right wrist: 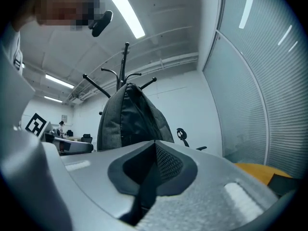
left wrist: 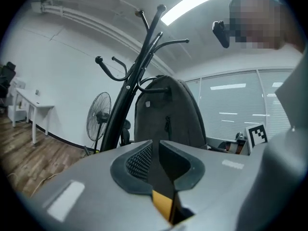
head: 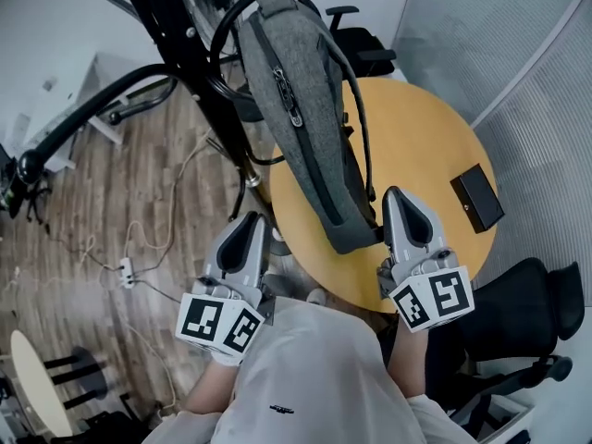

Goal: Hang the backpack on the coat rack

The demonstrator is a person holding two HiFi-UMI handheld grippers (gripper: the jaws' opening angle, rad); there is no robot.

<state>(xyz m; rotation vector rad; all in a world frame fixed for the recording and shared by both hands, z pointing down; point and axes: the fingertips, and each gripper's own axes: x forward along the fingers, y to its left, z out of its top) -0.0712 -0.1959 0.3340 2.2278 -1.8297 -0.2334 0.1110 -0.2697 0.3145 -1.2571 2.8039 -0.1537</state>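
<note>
The one coat rack [head: 197, 72] already carries the one grey backpack [head: 298, 109], hung from an upper hook so that its base dangles over the round table [head: 416, 137]. Of the two grippers, the left gripper [head: 247, 222] sits back with its jaws narrowed and empty. The right gripper [head: 400, 197], jaws together and empty, is just beside the bag's base, probably steadying it. One black box [head: 477, 198] lies on the table to the right.

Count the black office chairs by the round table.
2. One office chair stands beyond the table's far edge, beside the backpack; the other is at its near right. The backpack may hide more.
</note>
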